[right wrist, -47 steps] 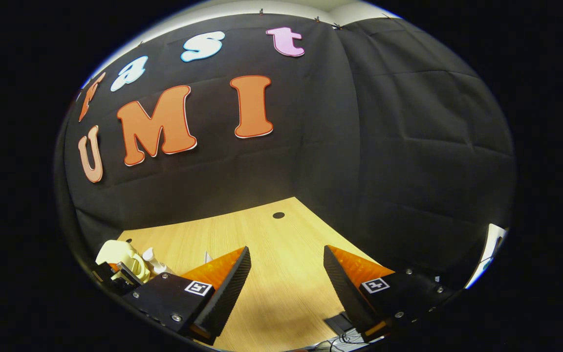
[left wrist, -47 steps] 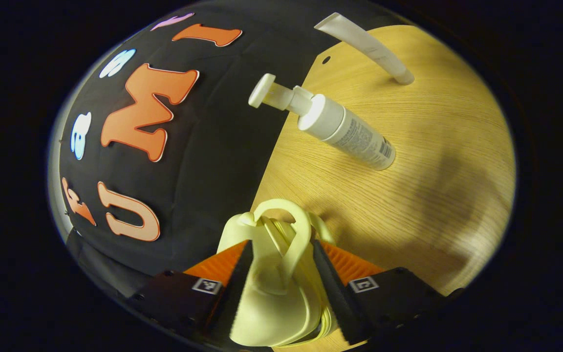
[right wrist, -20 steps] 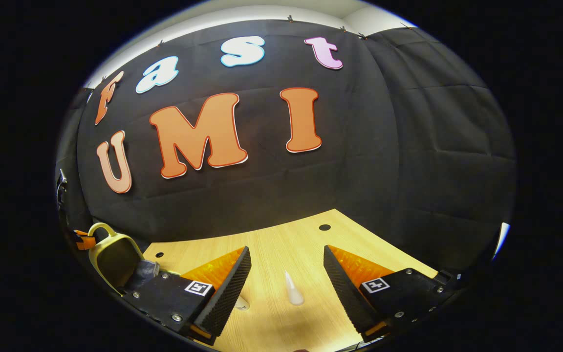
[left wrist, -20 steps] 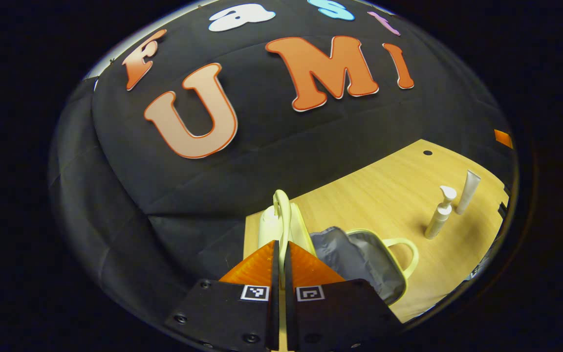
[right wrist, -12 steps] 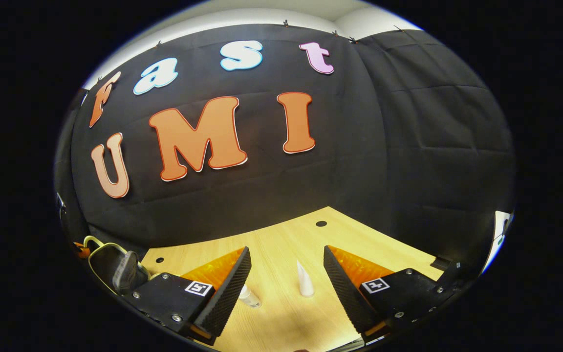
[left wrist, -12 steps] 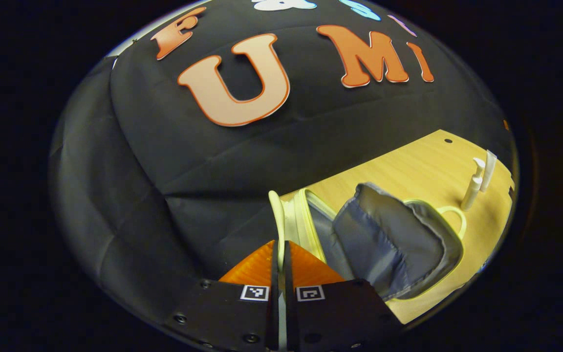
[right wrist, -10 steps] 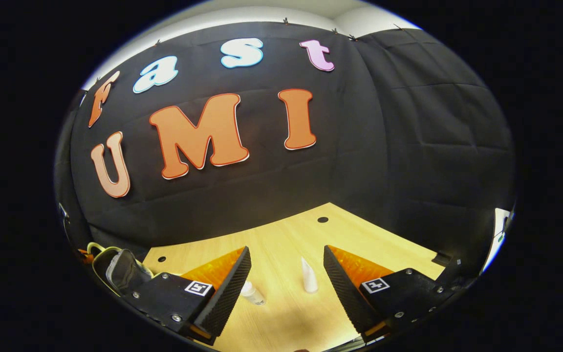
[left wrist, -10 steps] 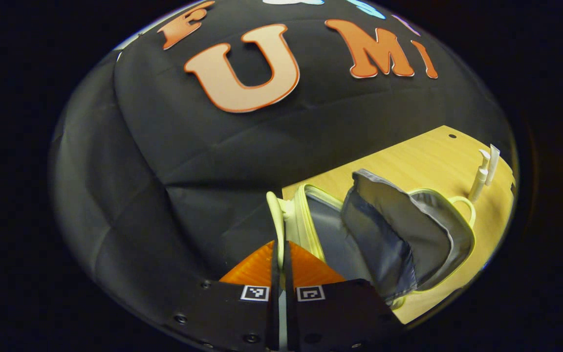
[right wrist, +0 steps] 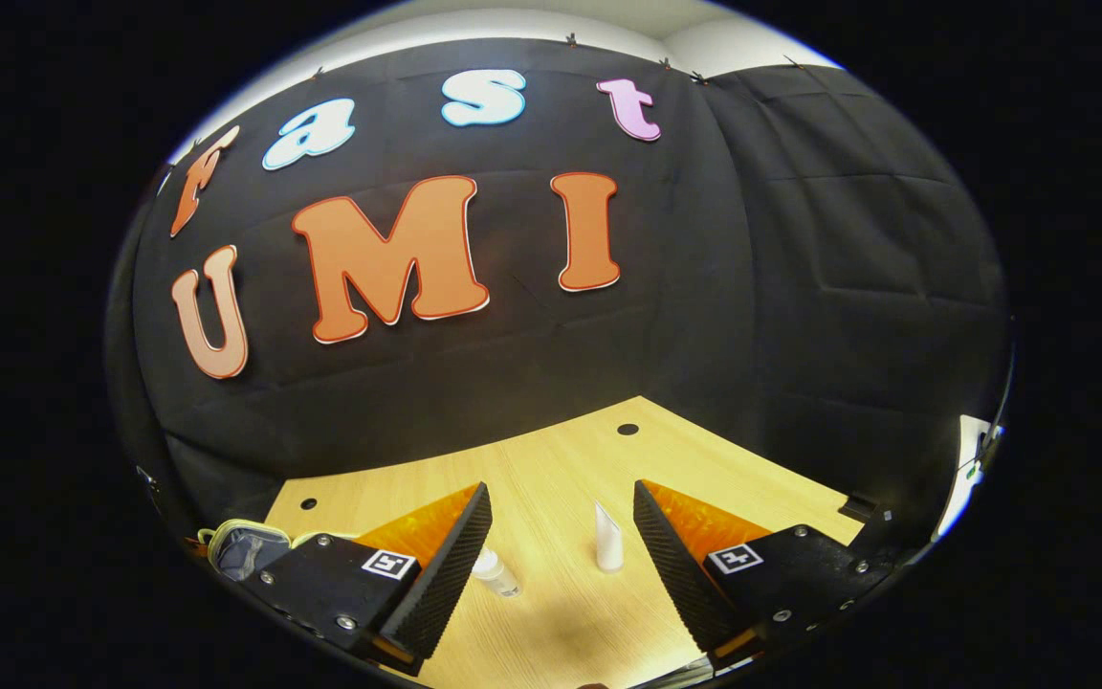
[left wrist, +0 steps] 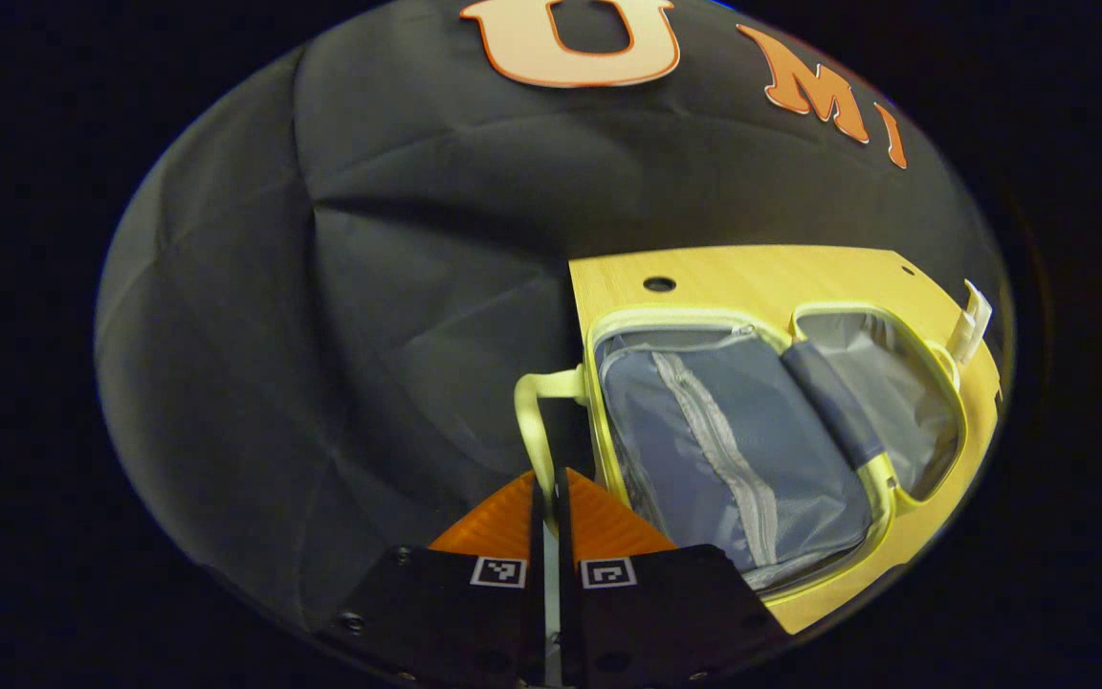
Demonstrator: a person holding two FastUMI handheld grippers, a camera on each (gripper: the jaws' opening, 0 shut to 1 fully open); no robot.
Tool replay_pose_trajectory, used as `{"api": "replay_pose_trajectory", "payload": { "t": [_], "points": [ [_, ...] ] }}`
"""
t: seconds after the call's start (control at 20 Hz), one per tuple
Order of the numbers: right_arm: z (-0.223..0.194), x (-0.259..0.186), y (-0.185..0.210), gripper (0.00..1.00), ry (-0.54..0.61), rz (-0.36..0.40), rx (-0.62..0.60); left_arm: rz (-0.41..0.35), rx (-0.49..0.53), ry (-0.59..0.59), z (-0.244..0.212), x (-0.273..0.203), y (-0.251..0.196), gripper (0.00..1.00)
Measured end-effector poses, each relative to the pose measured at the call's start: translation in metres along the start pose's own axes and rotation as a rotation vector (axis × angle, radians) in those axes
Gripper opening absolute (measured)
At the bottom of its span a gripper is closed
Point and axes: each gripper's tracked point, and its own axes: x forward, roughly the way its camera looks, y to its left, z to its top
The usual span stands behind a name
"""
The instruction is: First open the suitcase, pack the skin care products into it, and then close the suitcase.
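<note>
Gripping suitcase handle (left wrist: 537, 421), left claw (left wrist: 548, 498).

There is one suitcase (left wrist: 733, 450), pale yellow, and it lies open on one wooden table (left wrist: 761, 277). Its two halves both have grey lining, and it has two handles. There are two skin care products: one pump bottle (right wrist: 494, 572) and one white tube (right wrist: 608, 547). The table has three small round holes. I count two grippers, the left gripper (left wrist: 548, 498) and the right gripper (right wrist: 561, 536).
</note>
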Motion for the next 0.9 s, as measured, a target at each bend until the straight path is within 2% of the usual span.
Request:
{"api": "replay_pose_trajectory", "payload": {
  "t": [0.1, 0.15, 0.2, 0.25, 0.4, 0.55, 0.65, 0.75, 0.9],
  "points": [
    [0.0, -0.002, 0.002, 0.95, -0.001, -0.005, -0.001, -0.01, 0.0, 0.025, -0.01, 0.005, 0.002, 0.07],
    [0.0, -0.003, 0.003, 0.95, -0.001, -0.004, -0.002, -0.009, 0.009, 0.055, -0.019, 0.006, 0.003, 0.19],
    [-0.001, -0.003, 0.004, 0.95, -0.001, -0.002, -0.004, -0.002, 0.019, 0.069, -0.022, 0.006, 0.005, 0.24],
    [-0.002, -0.004, 0.005, 0.95, -0.002, -0.001, -0.006, 0.04, 0.034, 0.072, -0.022, 0.008, 0.013, 0.31],
    [-0.007, -0.003, 0.003, 0.95, 0.007, 0.001, -0.017, 0.107, 0.034, 0.039, -0.007, -0.003, 0.027, 0.61],
    [-0.009, 0.003, -0.004, 0.95, 0.014, 0.018, -0.035, 0.186, 0.028, -0.08, 0.034, -0.035, 0.024, 1.0],
    [-0.007, 0.012, -0.01, 0.95, 0.012, 0.039, -0.061, 0.248, 0.007, -0.217, 0.082, -0.074, 0.007, 0.99],
    [-0.007, 0.023, -0.016, 0.95, 0.012, 0.072, -0.077, 0.294, -0.018, -0.39, 0.137, -0.122, -0.032, 0.99],
    [-0.011, 0.043, -0.03, 0.95, 0.037, 0.125, -0.077, 0.281, -0.074, -0.568, 0.2, -0.197, -0.136, 0.99]
  ]
}}
